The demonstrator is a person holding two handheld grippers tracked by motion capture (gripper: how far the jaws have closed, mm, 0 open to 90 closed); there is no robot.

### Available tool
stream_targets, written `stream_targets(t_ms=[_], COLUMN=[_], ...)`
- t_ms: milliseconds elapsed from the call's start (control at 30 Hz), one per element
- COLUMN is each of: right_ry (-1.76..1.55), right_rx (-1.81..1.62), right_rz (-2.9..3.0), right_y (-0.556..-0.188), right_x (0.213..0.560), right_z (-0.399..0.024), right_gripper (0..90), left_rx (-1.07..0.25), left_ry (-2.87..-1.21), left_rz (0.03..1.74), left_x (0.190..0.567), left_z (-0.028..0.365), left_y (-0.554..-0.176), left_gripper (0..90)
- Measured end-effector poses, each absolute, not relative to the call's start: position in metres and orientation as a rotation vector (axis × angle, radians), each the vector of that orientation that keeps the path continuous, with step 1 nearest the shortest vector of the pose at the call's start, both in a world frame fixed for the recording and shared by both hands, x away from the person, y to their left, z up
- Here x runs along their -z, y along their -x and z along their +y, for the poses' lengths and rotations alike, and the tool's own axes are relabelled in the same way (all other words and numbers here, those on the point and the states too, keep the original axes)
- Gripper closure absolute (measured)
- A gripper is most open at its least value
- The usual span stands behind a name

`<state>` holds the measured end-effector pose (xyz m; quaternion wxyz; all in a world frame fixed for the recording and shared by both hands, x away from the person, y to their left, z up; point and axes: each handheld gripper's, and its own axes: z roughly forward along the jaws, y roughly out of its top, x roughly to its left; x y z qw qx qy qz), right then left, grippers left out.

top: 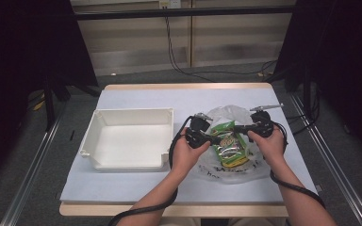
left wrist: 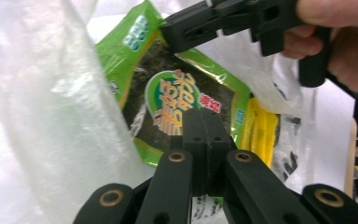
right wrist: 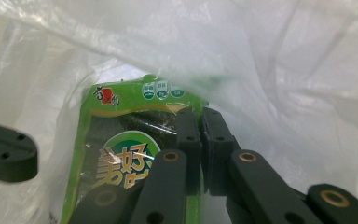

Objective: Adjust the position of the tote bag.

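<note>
Broadly, the table [top: 136, 96] carries a white tray [top: 129, 139] at about nine o'clock from the hands, standing well apart from them, and a clear plastic bag [top: 235, 115] spread out in front of the person at the right of the table. Inside that bag lies a green seaweed packet [top: 230, 147], its top edge pointing toward twelve o'clock and slightly left, with a yellow packet [left wrist: 260, 130] showing just beside it on the right in the left gripper view. Both hands meet over the bag from opposite sides. The left gripper [top: 213, 139] reaches in from nine o'clock with its jaws pressed fully together; in its own view [left wrist: 204, 135] the tips sit at the lower edge of the seaweed packet, and whether bag film is pinched between them I cannot tell. The right gripper [top: 235, 128] comes in from three o'clock, its jaws nearly closed with a thin slit left between them, seemingly clamped at the packet's upper right edge in its own view [right wrist: 200, 135]. Loose bag film drapes above and around both sets of jaws, veiling the packet's top.
</note>
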<state>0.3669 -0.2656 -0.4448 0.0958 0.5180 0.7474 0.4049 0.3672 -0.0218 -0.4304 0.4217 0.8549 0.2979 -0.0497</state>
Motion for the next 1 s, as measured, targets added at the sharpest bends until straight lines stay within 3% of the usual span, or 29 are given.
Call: stream_targets(t_ms=[600, 1000], right_ry=[-1.494, -1.446], right_rx=[-1.272, -1.339], right_rz=[2.210, 2.201], right_y=[-0.355, -0.349], right_x=[0.442, 0.437], right_z=[-0.281, -0.284], right_gripper=[87.8, 88.1], left_rx=[0.042, 0.124], left_ry=[-2.133, -2.068], left_rz=[0.907, 0.902], left_x=[0.439, 0.433], left_z=[-0.006, 0.005], left_y=[-0.396, -0.398], left_gripper=[90.0, 90.0])
